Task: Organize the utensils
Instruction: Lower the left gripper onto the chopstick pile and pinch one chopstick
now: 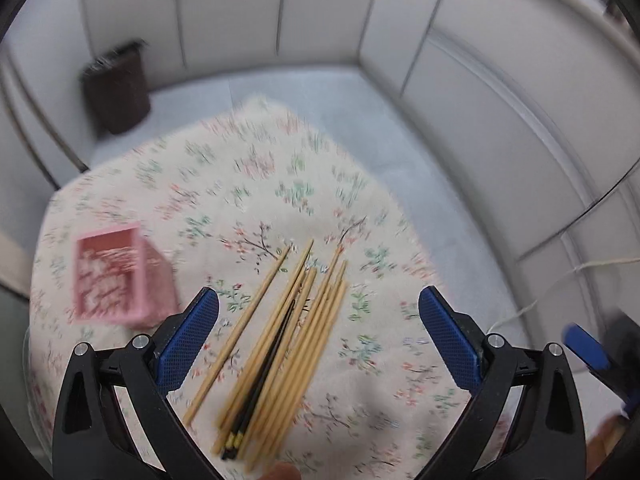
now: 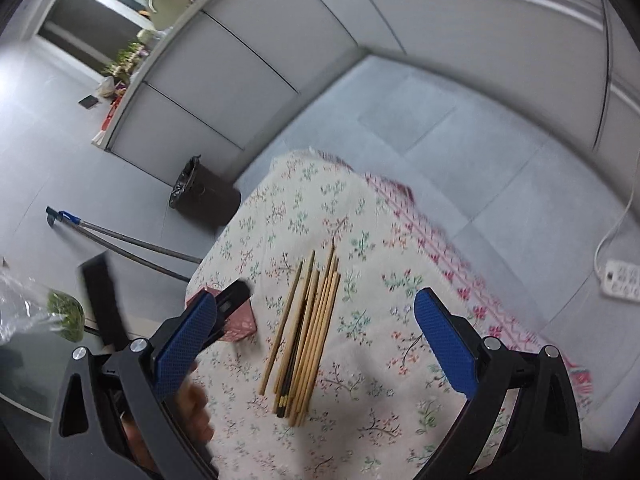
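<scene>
A pile of several bamboo chopsticks (image 1: 280,344) with a black pair (image 1: 260,392) among them lies on the floral tablecloth (image 1: 256,184). A pink slotted holder (image 1: 120,276) stands to their left. My left gripper (image 1: 318,320) is open and empty, hovering above the pile. In the right wrist view the chopsticks (image 2: 310,336) lie between the open, empty right gripper (image 2: 316,320) fingers, below it. The pink holder (image 2: 240,320) is partly hidden behind the left gripper's tip (image 2: 234,298).
A dark waste bin (image 1: 116,88) stands on the grey floor beyond the table, also seen in the right wrist view (image 2: 204,196). A mop handle (image 2: 120,240) lies on the floor. A power strip (image 2: 622,280) sits at the right. White wall panels surround the space.
</scene>
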A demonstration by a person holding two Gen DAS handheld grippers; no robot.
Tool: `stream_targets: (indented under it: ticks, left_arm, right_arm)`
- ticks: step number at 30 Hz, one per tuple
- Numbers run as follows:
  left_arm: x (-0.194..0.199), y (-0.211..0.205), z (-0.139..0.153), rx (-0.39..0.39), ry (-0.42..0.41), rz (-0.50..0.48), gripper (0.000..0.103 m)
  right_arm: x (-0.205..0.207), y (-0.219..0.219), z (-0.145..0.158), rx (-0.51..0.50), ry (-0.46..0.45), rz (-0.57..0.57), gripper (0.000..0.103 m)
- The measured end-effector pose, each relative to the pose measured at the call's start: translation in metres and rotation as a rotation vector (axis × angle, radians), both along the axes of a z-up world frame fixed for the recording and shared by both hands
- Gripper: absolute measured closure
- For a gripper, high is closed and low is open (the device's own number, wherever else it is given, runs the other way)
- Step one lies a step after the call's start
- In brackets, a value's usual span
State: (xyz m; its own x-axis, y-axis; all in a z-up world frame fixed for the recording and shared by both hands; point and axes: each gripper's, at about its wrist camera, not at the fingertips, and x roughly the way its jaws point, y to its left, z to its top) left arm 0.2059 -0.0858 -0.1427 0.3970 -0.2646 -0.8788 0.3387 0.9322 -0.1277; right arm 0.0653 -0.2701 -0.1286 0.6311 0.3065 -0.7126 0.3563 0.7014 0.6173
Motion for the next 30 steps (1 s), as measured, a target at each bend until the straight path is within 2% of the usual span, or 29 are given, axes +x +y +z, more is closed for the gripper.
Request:
stream_targets:
  ticks: [1, 2, 4, 8, 11, 15, 16, 18, 22, 27, 30]
  left_arm:
    - [0.016, -0.005, -0.016, 0.056, 0.052, -0.002, 0.012]
    - [0.028, -0.007, -0.03, 0.093, 0.101, -0.006, 0.025]
    - [0.051, -0.01, -0.057, 0.145, 0.18, -0.014, 0.041]
    - [0.074, -0.009, -0.086, 0.202, 0.241, -0.015, 0.041]
    - [0.083, -0.006, -0.102, 0.222, 0.255, -0.015, 0.05]
    - [0.09, -0.005, -0.125, 0.238, 0.272, -0.023, 0.058]
    - [0.091, -0.004, -0.126, 0.244, 0.276, -0.024, 0.063]
    - [0.092, -0.004, -0.133, 0.241, 0.264, -0.023, 0.065]
    - [0.086, -0.003, -0.133, 0.223, 0.224, -0.029, 0.091]
    - [0.048, 0.001, -0.126, 0.233, 0.111, -0.027, 0.095]
    - [0.007, 0.009, -0.092, 0.194, 0.037, -0.037, 0.096]
  right_arm:
    - [0.003, 0.0, -0.005, 0.011, 0.018, 0.003, 0.007]
    - [0.006, 0.0, -0.009, 0.016, 0.03, 0.007, 0.007]
    - [0.01, 0.0, -0.016, 0.039, 0.055, 0.021, 0.007]
    - [0.018, -0.008, -0.031, 0.112, 0.115, 0.02, 0.007]
    - [0.024, -0.009, -0.041, 0.141, 0.146, 0.028, 0.007]
    - [0.028, -0.008, -0.046, 0.12, 0.169, 0.027, 0.007]
    - [0.029, -0.008, -0.047, 0.116, 0.174, 0.024, 0.007]
    - [0.029, -0.008, -0.049, 0.104, 0.182, 0.02, 0.007]
    - [0.034, -0.006, -0.056, 0.048, 0.209, 0.012, 0.007]
    - [0.047, -0.004, -0.081, 0.028, 0.294, -0.029, 0.007]
    - [0.061, 0.003, -0.099, -0.01, 0.337, -0.025, 0.021]
